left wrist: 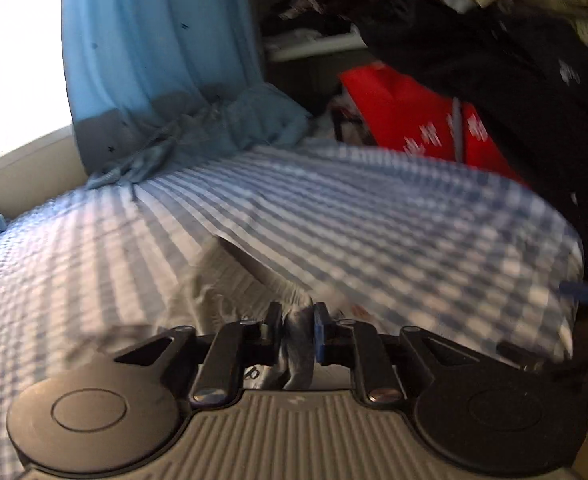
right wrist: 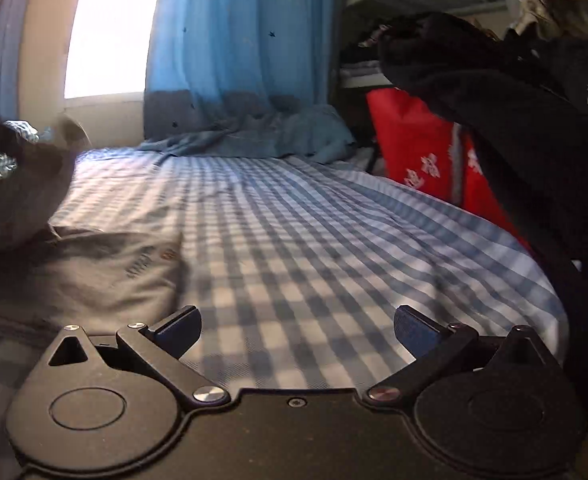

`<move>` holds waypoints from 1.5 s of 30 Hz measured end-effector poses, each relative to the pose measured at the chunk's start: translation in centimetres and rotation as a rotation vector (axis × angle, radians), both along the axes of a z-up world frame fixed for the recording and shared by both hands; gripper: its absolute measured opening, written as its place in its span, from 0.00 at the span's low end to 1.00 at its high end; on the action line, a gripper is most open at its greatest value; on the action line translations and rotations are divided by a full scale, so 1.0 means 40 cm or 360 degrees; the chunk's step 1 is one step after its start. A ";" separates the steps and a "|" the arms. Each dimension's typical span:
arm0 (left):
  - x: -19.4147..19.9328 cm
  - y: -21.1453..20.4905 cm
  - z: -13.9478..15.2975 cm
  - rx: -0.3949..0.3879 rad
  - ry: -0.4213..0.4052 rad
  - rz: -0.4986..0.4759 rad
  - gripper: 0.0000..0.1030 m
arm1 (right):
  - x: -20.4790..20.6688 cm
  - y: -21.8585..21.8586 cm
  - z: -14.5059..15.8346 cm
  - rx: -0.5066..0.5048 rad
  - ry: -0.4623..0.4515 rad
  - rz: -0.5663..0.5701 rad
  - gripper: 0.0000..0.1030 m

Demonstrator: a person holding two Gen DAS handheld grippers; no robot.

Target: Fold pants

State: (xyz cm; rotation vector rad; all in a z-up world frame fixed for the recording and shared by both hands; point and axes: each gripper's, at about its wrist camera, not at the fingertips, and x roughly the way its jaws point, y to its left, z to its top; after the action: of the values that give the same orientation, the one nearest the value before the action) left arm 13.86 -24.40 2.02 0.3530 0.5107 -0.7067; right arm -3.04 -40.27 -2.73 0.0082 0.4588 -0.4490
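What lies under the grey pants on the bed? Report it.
The grey pants lie on the blue checked bedsheet, which shows all around them. The left gripper pinches a bunched part of the fabric. Whatever lies directly beneath the pants is covered.

Matt grey cloth pants (right wrist: 94,264), soft and creased, on a woven blue-and-white checked cotton bedsheet (right wrist: 314,240). Left gripper (left wrist: 297,322): matt black plastic links, bright metal screws, ribbed grey plastic body. Right gripper (right wrist: 297,330): smooth matt black plastic. Thin blue fabric curtain (right wrist: 234,40); glossy red printed bag (right wrist: 414,148).
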 end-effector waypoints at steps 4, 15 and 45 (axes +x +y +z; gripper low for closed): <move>-0.058 -0.003 -0.090 0.0107 0.0009 -0.0001 0.48 | -0.013 -0.014 -0.025 0.0018 0.0045 0.0005 0.99; -0.152 0.164 -0.091 0.0367 -0.0361 0.0067 0.78 | 0.130 -0.004 0.050 0.0442 -0.0104 0.0614 0.99; -0.194 0.062 -0.092 0.0307 -0.0128 -0.0009 0.15 | 0.320 -0.092 0.035 0.1040 0.0132 0.0677 0.11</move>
State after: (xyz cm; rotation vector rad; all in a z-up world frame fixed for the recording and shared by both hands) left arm 6.09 -21.92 -1.66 0.5613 0.5026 -0.6476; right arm 9.77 -43.96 -1.35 0.5157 0.6550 0.1331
